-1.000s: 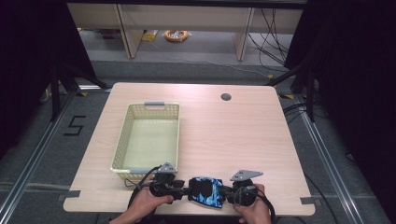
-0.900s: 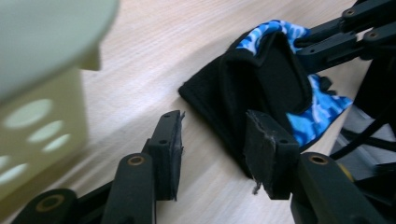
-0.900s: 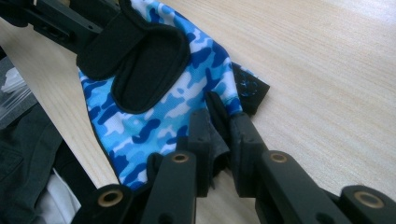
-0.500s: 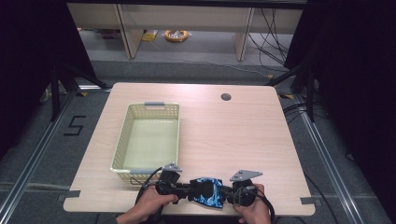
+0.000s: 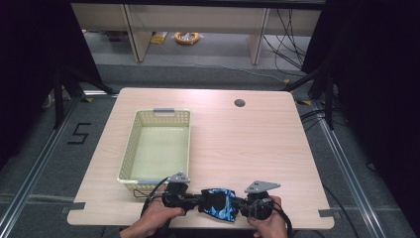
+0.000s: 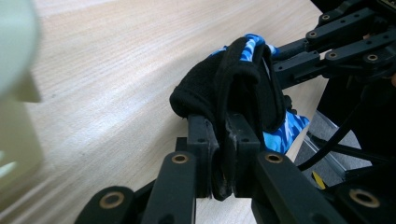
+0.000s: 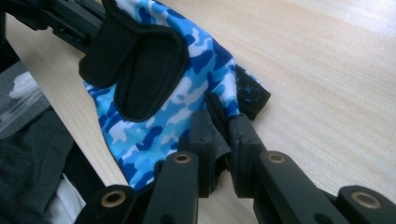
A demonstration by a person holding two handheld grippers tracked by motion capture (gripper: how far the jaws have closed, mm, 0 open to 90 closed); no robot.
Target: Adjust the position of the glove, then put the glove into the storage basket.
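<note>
Glove: a blue camouflage glove (image 5: 219, 203) with black panels is held at the near edge of the table (image 5: 257, 144), about midway along it, stretched between the two grippers. In the right gripper view its blue-and-white patterned fabric (image 7: 187, 88) and a black padded patch face the camera; in the left gripper view mostly its black cuff (image 6: 233, 88) shows.

Left gripper: the left gripper (image 5: 190, 200) lies at the glove's left end, near the basket's near right corner. Its jaws have just been closing and now stand pinched narrow on the black edge of the glove, which is pressed between the pads (image 6: 224, 154).

Right gripper: the right gripper (image 5: 242, 203) holds the glove's right end. Its jaws are clamped narrow on a fold of the blue fabric (image 7: 219, 140).

Hands: the person's left hand (image 5: 156, 218) and right hand (image 5: 267, 223) come in over the table's near edge, each wrapped around its gripper.

Basket: a pale yellow perforated basket (image 5: 130, 158) stands on the left half of the table, its long side running from near to far, just beyond the left gripper.

Table: light wood, with a round dark hole (image 5: 239, 103) near the far edge.
</note>
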